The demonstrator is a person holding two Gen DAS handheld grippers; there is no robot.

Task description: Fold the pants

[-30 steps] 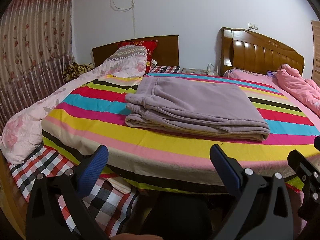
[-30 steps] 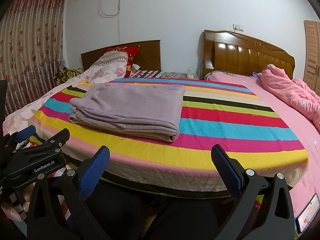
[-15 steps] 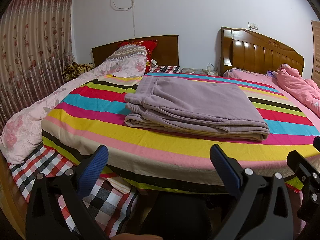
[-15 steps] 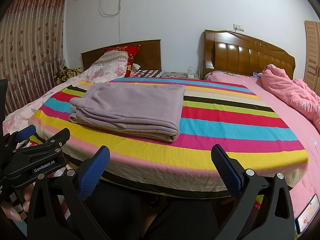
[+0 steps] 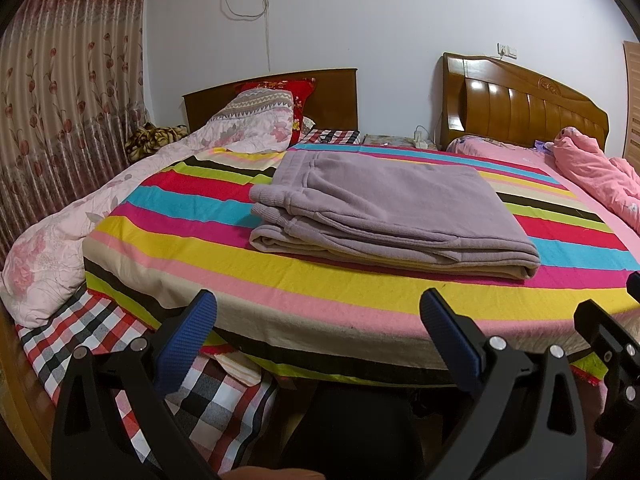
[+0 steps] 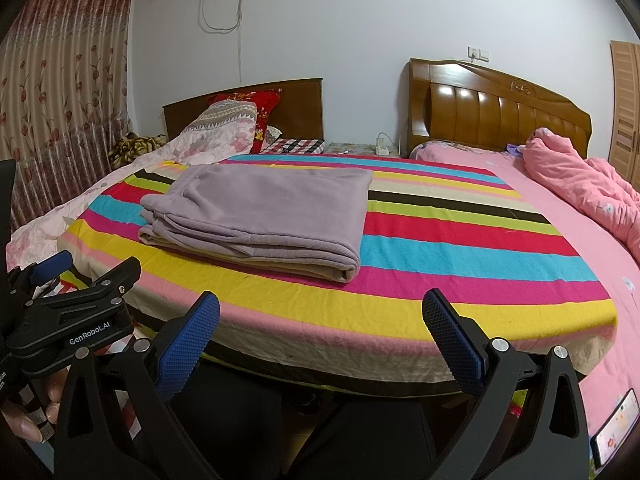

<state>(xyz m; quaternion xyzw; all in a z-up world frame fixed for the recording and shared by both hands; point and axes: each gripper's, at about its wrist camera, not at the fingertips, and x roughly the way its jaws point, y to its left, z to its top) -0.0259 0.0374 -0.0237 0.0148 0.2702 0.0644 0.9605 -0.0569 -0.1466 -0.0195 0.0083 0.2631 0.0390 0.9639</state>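
On the striped bedspread (image 5: 192,216) lie folded pants (image 5: 384,208); left tongs (image 5: 318,334) and right tongs (image 6: 320,332) gape apart, holding nothing.

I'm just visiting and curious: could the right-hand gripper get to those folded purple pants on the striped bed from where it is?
Probably yes. The right gripper is open and empty at the bed's near edge, and only bare striped blanket lies between it and the pants.
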